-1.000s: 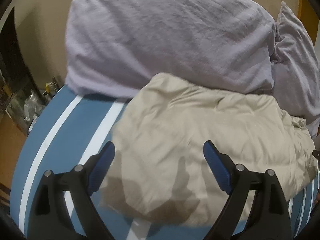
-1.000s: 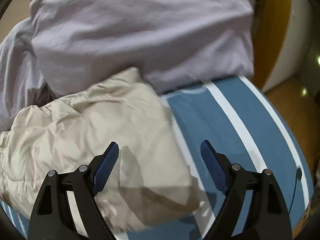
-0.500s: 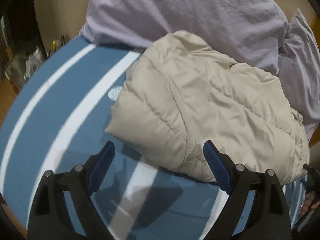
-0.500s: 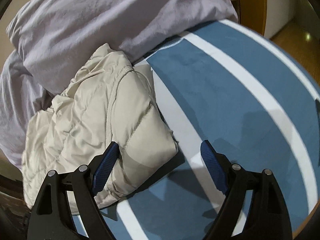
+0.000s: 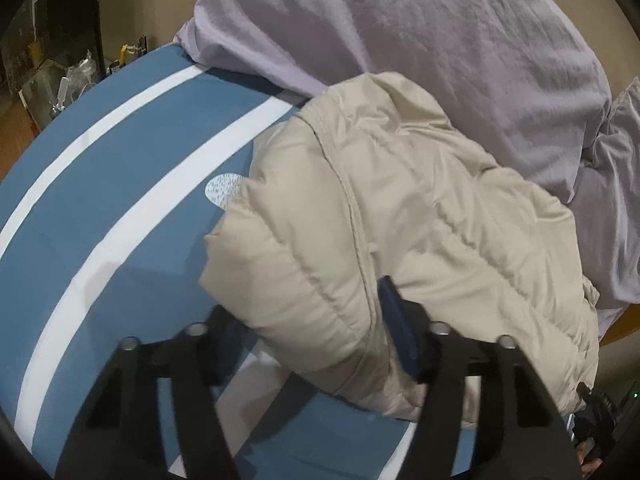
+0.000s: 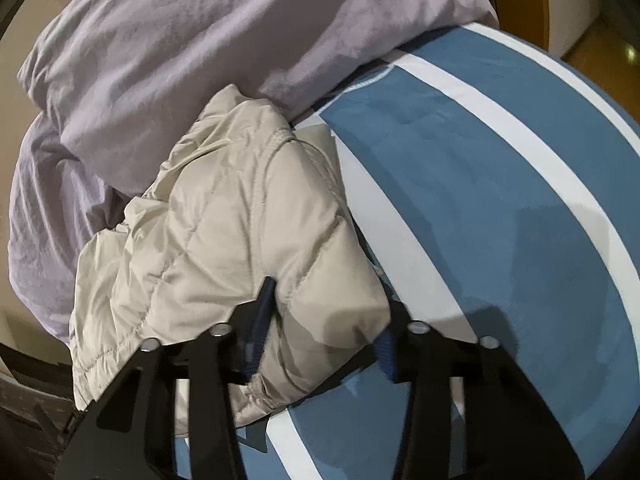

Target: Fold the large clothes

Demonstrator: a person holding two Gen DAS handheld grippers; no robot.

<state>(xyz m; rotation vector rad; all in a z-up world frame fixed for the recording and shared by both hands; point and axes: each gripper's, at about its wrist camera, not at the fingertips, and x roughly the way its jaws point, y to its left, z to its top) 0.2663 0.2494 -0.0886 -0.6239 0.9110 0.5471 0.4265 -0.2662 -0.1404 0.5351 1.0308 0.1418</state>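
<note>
- The beige puffer jacket [image 5: 400, 240] lies bunched on the blue-and-white striped bed [image 5: 120, 208], its far side against the lilac pillow [image 5: 420, 40].
- Our left tool [image 5: 312, 340] has just been closing; its jaws now pinch the jacket's near padded corner, one blue pad [image 5: 396, 328] sunk into the fabric.
- Our right tool [image 6: 324, 324] has also just been closing, and it squeezes the jacket's other near corner [image 6: 332, 308] between its jaws.
- To do this step well, we judge that both grips should bite through every layer of the slippery shell, then lift together and level, carrying the near edge toward the pillow side so the fold lands square.
- A small pale oval label [image 5: 222, 194] shows on the bed just beside the jacket; we cannot read its print, and we see no brand anywhere.
</note>
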